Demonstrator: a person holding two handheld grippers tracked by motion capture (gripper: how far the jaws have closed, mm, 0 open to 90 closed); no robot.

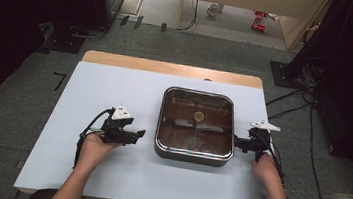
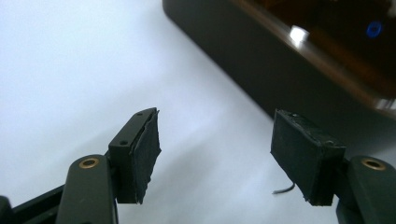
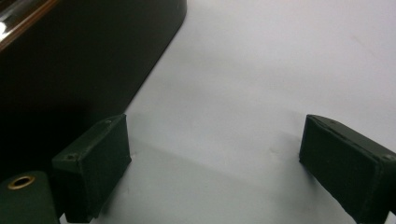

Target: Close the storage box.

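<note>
- Table (image 1: pixel 106 172): pale top with a wooden strip along the far edge, standing on grey carpet.
- Pan (image 1: pixel 196 126): one square, dark pan with rounded corners, set right of the table's middle, its sides running square with the table edges. No long axis to speak of, since it is as wide as it is deep.
- Lid (image 1: pixel 183 111): clear glass with a brown tint, closing the pan, with a small round knob (image 1: pixel 198 115) at the centre. Reflections hide whatever lies inside, so I cannot tell the contents.
- My left hand-held gripper (image 1: pixel 136 134): held in my left hand (image 1: pixel 96 145) over bare table, pointing right toward the pan's left wall, near it but apart. In the left gripper view the jaws stand wide apart with nothing between them.
- My right hand-held gripper (image 1: pixel 236 143): held in my right hand (image 1: pixel 263 167), pointing left, just beside the pan's right wall. In the right gripper view the jaws are spread, with only table between them.
- Floor beyond the table: cables, dark stands, small red items by a far wall.
</note>
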